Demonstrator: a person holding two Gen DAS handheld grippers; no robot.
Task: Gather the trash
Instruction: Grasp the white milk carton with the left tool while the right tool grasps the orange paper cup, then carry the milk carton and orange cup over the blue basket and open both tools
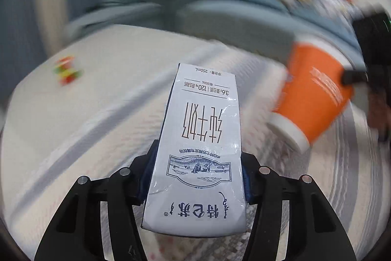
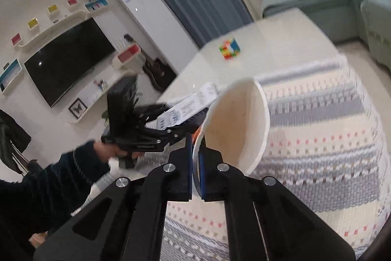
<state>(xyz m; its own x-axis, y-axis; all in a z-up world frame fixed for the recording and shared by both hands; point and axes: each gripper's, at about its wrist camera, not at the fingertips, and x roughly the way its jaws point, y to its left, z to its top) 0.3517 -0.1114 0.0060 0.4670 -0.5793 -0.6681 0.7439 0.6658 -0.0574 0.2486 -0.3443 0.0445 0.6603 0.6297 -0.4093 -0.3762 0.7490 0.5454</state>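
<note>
With the left gripper (image 1: 195,177) clamping the milk carton (image 1: 199,138) and the right gripper (image 2: 195,170) pinching the paper cup's (image 2: 234,124) rim, both pieces are picked up and probably next need a bin.

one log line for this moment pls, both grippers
left gripper: shut on milk carton | right gripper: shut on paper cup rim | both lifted over woven cloth | puzzle cube: on table

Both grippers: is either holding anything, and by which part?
The left gripper clamps the milk carton across its side faces near one end. The right gripper pinches the paper cup by its wall at the rim, one finger inside, one outside.
</note>
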